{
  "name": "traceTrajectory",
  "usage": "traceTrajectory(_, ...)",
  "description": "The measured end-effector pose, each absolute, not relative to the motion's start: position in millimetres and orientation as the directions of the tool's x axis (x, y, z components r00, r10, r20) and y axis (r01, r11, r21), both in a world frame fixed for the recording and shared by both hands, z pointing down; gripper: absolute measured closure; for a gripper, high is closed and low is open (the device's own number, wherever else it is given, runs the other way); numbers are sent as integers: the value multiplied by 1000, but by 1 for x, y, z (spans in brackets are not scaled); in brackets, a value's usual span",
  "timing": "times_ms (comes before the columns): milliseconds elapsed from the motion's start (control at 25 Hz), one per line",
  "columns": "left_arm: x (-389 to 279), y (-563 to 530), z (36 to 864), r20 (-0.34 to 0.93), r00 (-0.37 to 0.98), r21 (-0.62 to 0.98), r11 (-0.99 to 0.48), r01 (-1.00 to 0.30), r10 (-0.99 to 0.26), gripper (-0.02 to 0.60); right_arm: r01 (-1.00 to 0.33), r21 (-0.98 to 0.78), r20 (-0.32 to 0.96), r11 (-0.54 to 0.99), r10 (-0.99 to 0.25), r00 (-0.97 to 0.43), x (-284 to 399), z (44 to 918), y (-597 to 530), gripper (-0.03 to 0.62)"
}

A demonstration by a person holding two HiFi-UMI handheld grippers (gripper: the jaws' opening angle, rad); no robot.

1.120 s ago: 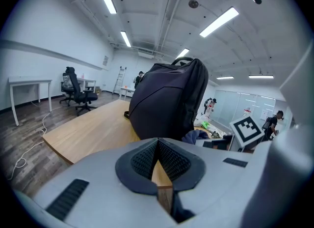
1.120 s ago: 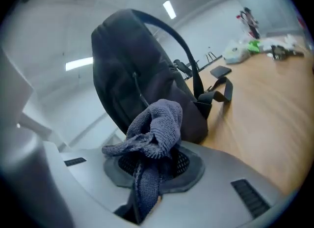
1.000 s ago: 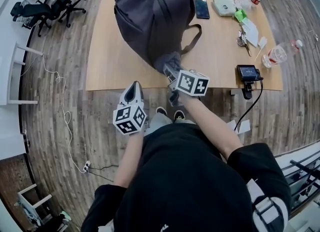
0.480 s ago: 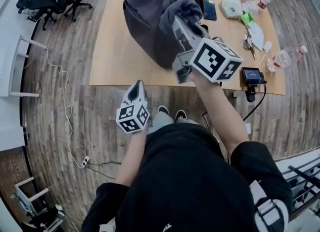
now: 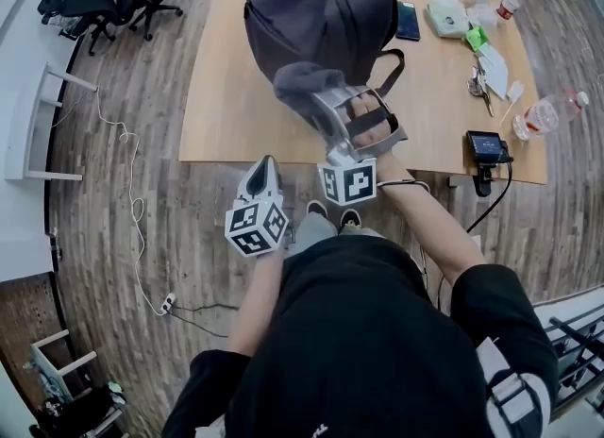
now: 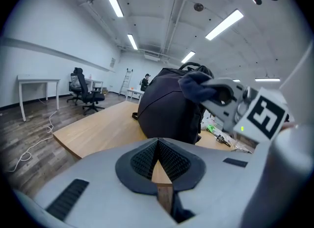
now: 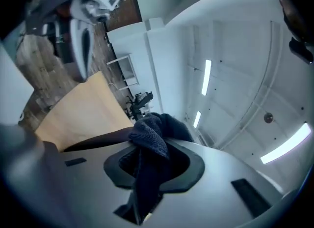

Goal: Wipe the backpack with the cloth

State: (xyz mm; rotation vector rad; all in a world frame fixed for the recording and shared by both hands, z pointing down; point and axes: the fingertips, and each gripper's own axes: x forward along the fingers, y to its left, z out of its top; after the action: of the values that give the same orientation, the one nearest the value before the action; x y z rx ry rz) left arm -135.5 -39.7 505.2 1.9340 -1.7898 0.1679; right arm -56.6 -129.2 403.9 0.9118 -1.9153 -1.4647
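One bunched dark cloth (image 5: pixel 300 82) pinched in right gripper (image 5: pixel 316 109) jaws; left gripper (image 5: pixel 261 166) jaws pressed together

No legible text, brand, number or sign is being shown in any view. Only black-and-white square patterns are being displayed on the marker cubes (image 5: pixel 253 227) of the left gripper (image 5: pixel 263 164) and right gripper (image 5: pixel 311 101). Labels on the bottles (image 5: pixel 547 117) on the desk (image 5: pixel 236 96) are being rendered too small to read.

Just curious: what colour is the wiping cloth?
Dark blue-grey cloth, clearest in the right gripper view.
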Motion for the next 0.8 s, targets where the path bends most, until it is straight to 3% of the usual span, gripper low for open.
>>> traceTrajectory(240,-151,-33,511,433,109,268,12,-963,-894,568,38,892,400,451,-746,-533,-28,572,-111,516)
traceTrajectory(360,-144,-41,508,428,143,275,-22,-961,-893,568,43,827,508,561,-711,-487,-21,604,-101,516)
traceTrajectory(440,-133,-52,503,409,177,270,-66,-961,-895,568,-35,797,519,602,-715,-468,-6,604,-102,516)
traceTrajectory(560,-111,-77,494,367,237,267,-143,-953,-899,568,-264,745,477,613,-766,-432,37,579,-119,516)
traceTrajectory(680,-88,-104,480,308,305,285,-219,-933,-901,567,-547,619,389,564,-824,-411,84,525,-153,516)
traceTrajectory(800,-59,-121,461,247,408,308,-328,-893,-879,566,-725,487,310,487,-873,-377,124,466,-197,516)
